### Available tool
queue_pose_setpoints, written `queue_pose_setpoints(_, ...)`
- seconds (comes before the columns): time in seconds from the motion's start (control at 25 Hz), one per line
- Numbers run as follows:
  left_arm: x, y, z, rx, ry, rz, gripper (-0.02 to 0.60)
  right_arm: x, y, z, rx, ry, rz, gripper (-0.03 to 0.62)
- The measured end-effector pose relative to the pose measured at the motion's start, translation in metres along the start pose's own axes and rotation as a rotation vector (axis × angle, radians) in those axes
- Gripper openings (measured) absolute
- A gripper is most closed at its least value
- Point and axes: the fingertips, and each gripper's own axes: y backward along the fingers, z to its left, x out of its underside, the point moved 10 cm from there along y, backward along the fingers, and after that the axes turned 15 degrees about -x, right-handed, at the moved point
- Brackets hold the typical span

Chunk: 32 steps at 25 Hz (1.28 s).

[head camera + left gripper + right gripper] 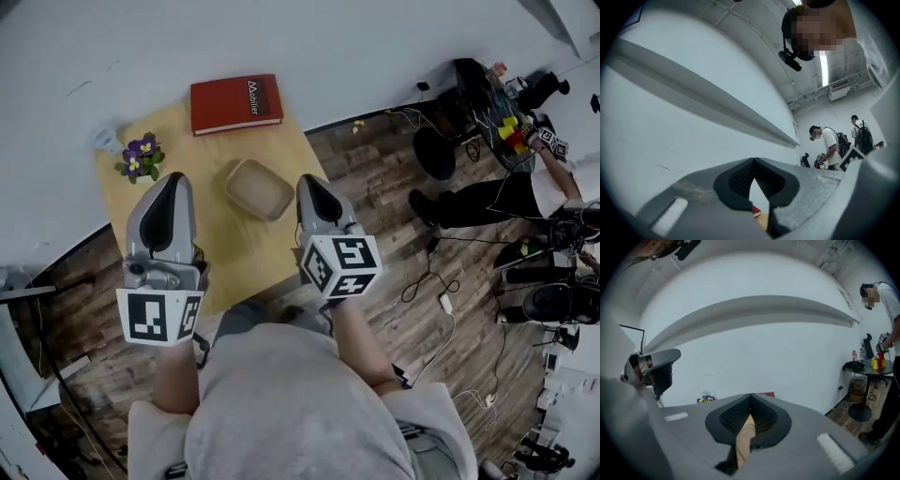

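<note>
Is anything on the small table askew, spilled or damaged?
Nothing spilled or broken. Only the wooden tray lies turned diagonally to the edges of the table; red book and flowers look orderly.

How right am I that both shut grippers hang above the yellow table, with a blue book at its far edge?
The colour is wrong: the head view shows a red book at the far edge of the yellow table. The left gripper and right gripper are shut above it.
</note>
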Motion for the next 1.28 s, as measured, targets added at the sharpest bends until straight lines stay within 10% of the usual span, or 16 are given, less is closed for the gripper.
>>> queue_pose_setpoints(1.28,0.073,-0.063,0.005,0.222,0.01,0.163,0.003,0.162,-0.017,-0.023,0.19,-0.705,0.16,0.106)
